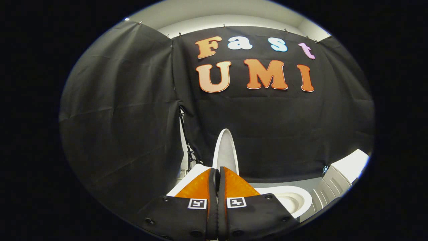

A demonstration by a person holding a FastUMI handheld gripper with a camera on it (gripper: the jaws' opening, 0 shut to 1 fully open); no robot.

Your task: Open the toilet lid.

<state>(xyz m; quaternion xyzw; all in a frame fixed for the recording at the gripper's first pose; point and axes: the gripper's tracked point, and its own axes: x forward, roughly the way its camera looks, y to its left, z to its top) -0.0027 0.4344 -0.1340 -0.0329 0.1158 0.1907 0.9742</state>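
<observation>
Toilet lid [225, 150] standing upright w/ bowl [294, 201] exposed, gripper [216, 174] fingers pressing closed, gripping nothing, likely finishing push.

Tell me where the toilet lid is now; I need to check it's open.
In the gripper view the toilet lid stands raised, just beyond the gripper, its jaws closed together, with the open bowl to its right.

Lid [225, 150], upright just beyond the hand-held gripper [217, 174]: smooth, glossy, hard plastic by its look. Bowl [294, 201] beside the closed fingers: glazed, shiny, ceramic-like. Wall [117, 134] behind: matt woven cloth, creased. Fingers [200, 187]: finely dimpled faces.
</observation>
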